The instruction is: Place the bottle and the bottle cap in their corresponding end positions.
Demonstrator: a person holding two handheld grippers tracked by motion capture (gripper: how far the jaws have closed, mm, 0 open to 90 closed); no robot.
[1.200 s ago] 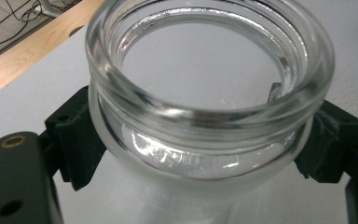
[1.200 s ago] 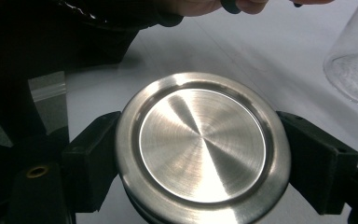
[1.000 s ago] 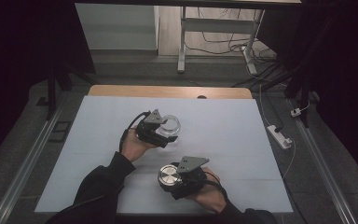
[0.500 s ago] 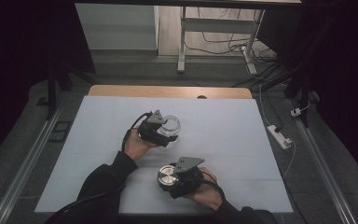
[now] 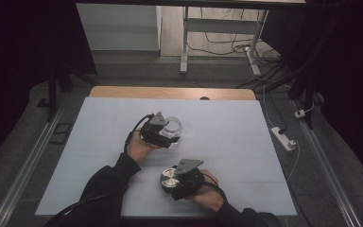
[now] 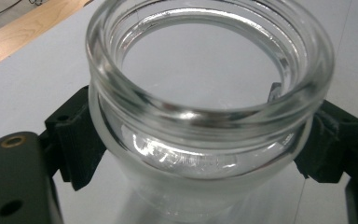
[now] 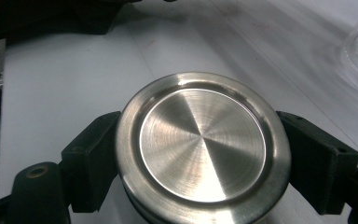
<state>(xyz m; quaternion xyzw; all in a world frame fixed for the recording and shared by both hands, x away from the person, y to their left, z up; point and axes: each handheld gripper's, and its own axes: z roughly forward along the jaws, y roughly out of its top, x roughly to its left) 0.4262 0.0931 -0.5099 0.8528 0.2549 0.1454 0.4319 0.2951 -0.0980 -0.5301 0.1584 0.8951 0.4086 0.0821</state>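
The left gripper (image 6: 205,154) has its two black jaws pressed against opposite sides of a clear glass jar (image 6: 205,93), just under the thick rim. The jar sits squarely between them, mouth open and facing the camera. In the high view this gripper (image 5: 163,135) and the jar (image 5: 171,127) are over the middle of the white table (image 5: 246,142), with the left hand (image 5: 139,149) behind them.

The right gripper (image 7: 200,172) clamps a round brushed-metal lid (image 7: 203,144) across its width, one jaw on each edge, the lid's flat face up toward the camera. In the high view the right gripper (image 5: 177,182) and lid (image 5: 169,177) are nearer the person than the jar and slightly to its right, apart from it, held by the right hand (image 5: 208,194) close to the table's near edge.

Beyond the jar, a strip of wood (image 5: 170,92) borders the table's far side. A power strip (image 5: 283,138) lies on the floor right of the table.
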